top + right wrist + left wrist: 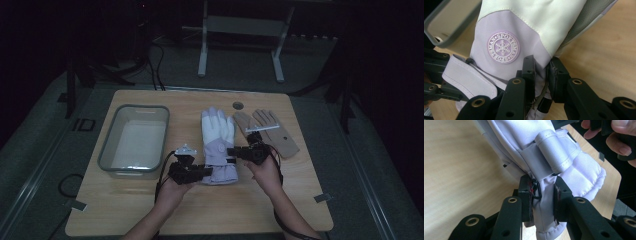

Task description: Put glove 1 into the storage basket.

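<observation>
Lying mid-frame on the pale wooden surface (125,205), the padded lilac-and-white ski glove (218,145) has bare wood below it toward the near edge — a clear plastic tub (134,142) at left, a tan leather glove (270,131) at right. Left tongs (204,171) pinch its cuff fabric; right tongs (234,151) clamp the opposite cuff edge — both hands come in from the bottom of the frame.
</observation>
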{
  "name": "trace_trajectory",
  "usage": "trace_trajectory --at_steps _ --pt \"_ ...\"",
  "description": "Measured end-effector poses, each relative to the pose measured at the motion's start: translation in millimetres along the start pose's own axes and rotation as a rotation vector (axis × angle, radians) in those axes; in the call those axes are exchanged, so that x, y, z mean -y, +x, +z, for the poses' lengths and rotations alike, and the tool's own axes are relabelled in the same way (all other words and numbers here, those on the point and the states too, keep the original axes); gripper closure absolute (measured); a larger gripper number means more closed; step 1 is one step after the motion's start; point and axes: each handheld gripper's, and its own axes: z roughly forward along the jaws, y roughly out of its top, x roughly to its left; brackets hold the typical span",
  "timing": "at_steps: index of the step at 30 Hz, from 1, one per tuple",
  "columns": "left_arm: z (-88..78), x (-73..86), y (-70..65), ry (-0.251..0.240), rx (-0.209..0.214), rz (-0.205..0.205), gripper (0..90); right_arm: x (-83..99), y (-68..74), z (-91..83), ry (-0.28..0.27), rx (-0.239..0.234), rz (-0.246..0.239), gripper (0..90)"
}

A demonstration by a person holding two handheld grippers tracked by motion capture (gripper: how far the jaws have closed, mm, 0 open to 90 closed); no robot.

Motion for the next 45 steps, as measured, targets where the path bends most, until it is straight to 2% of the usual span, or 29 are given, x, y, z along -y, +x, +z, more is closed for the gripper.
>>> trace_trajectory --at_steps 5,12,15,19,23,26,30,38,45 --pt "-12.5 -12.9 2.2 -0.009 -0.012 0.025 73.4 -15.6 9.4 -6.9 -0.030 0.005 -0.031 77.0" --pt "-29.5 -25.8 9.4 -0.001 -0.044 0.045 73.8 -35.5 24.3 -3.6 -0.050 0.018 -0.067 77.0" --pt "-37.9 -28.5 14.4 -0.006 -0.060 0.042 73.9 -43.5 32.7 0.7 -0.057 0.026 -0.086 77.4" --pt "-50.4 -30.7 21.2 -0.013 -0.070 0.038 73.9 -53.3 41.8 5.7 -0.066 0.009 -0.093 77.6" --pt "-65.8 -32.4 29.8 -0.020 -0.085 0.038 74.0 -64.4 55.3 12.0 -0.069 0.011 -0.129 77.5" --pt "-79.9 -33.6 37.1 -0.029 -0.091 0.021 74.1 -72.8 66.8 16.8 -0.080 -0.001 -0.144 77.6" --pt "-98.6 -35.1 46.2 -0.028 -0.109 0.018 74.1 -84.7 81.5 27.1 -0.084 -0.017 -0.164 77.6" --pt "-136.1 -30.2 66.0 -0.038 -0.151 -0.016 74.2 -108.0 112.7 52.6 -0.069 -0.059 -0.195 77.6" --pt "-169.5 -22.0 88.9 -0.017 -0.178 -0.050 74.2 -122.8 143.1 81.2 -0.050 -0.090 -0.220 77.6"
